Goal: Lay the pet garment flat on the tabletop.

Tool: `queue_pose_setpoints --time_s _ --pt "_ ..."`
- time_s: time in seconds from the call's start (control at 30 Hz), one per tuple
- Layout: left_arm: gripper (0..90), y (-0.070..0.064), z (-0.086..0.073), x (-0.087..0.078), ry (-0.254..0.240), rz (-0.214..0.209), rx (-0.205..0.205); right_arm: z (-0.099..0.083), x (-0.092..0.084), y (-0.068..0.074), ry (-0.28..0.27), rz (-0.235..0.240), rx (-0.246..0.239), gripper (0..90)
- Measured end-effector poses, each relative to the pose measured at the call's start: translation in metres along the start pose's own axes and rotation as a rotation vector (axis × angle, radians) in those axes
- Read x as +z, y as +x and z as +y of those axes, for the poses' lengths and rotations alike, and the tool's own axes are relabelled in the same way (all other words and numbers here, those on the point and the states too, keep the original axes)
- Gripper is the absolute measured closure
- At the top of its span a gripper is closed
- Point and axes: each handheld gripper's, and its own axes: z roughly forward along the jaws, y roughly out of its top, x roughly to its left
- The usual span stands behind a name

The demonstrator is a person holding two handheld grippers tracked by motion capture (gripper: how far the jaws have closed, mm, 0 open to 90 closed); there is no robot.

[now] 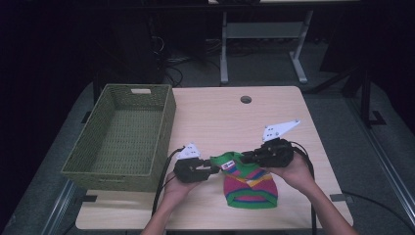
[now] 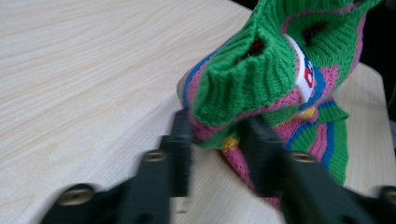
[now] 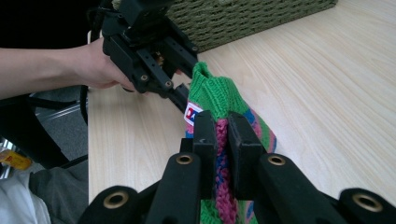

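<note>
Apparently the work is folding or lifting the knit [image 1: 250,182] for the basket [image 1: 125,134], and it looks early: the knit lies on the desk [image 1: 274,112] to the right of the basket, well apart from it, its upper edge raised off the wood and the rest flat. The right tongs [image 1: 244,157] are pressed tight on a pink and green fold at the knit's top right; the right gripper view shows cloth squeezed between the pads. The left tongs [image 1: 215,169], on the knit's basket side, pinch the green ribbed cuff, with a wad of cloth bunched between the jaws. Left to do, I judge: lifting the knit clear and carrying it over. The basket holds nothing. Count: one knit, one basket, two tongs, one desk.
</note>
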Motion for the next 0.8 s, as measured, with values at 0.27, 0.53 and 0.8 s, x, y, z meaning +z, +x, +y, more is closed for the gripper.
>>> queue_pose_setpoints --time_s 0.27,0.53,0.8 --pt "81.8 -0.003 0.011 -0.004 0.009 0.012 0.034 -0.008 -0.003 -0.005 0.009 -0.049 0.017 82.6" --pt "82.7 -0.003 0.028 -0.008 0.009 0.026 0.048 -0.015 -0.007 -0.009 -0.003 -0.103 0.036 82.5" --pt "83.1 0.006 0.051 -0.008 0.027 0.057 0.058 -0.017 -0.004 -0.016 -0.036 -0.118 0.079 82.5"
